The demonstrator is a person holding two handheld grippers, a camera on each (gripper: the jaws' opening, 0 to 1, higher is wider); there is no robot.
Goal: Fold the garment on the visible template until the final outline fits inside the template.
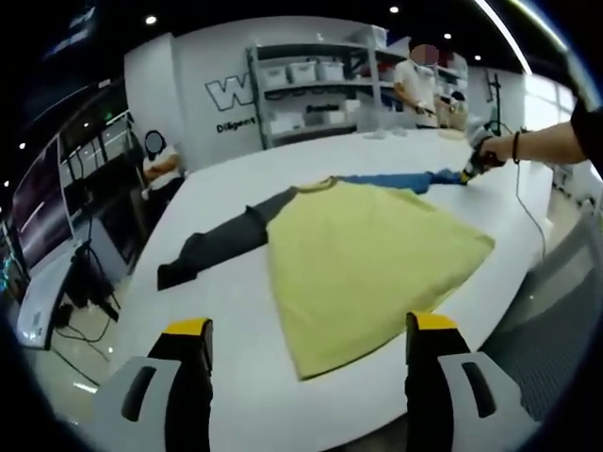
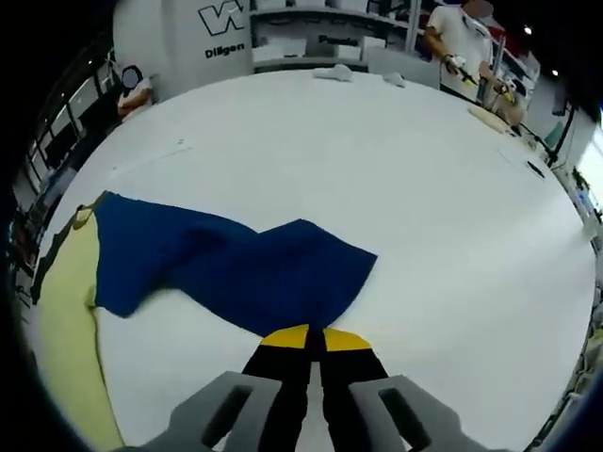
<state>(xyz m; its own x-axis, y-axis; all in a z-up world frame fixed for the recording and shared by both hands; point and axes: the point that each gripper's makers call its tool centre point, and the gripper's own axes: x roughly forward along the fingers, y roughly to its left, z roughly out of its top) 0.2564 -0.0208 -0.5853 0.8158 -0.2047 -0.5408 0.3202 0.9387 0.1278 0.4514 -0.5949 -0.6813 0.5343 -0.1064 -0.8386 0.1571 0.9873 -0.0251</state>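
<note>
Shirt (image 1: 367, 259), yellow-bodied, lies flat on the white worktop (image 1: 236, 377), hem near, collar far, one sleeve (image 1: 212, 243) grey at left, the other sleeve (image 2: 236, 264) blue at far right. Left tongs (image 1: 311, 344) hover wide open and empty just short of the hem. Right tongs (image 2: 316, 341) are closed on the blue sleeve's cuff, seemingly better placed to fold it inward.

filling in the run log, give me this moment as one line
stage: fold not begun | shirt: flat on white table | right hand-held gripper: shut on blue sleeve | left hand-held gripper: open, off shirt
</note>
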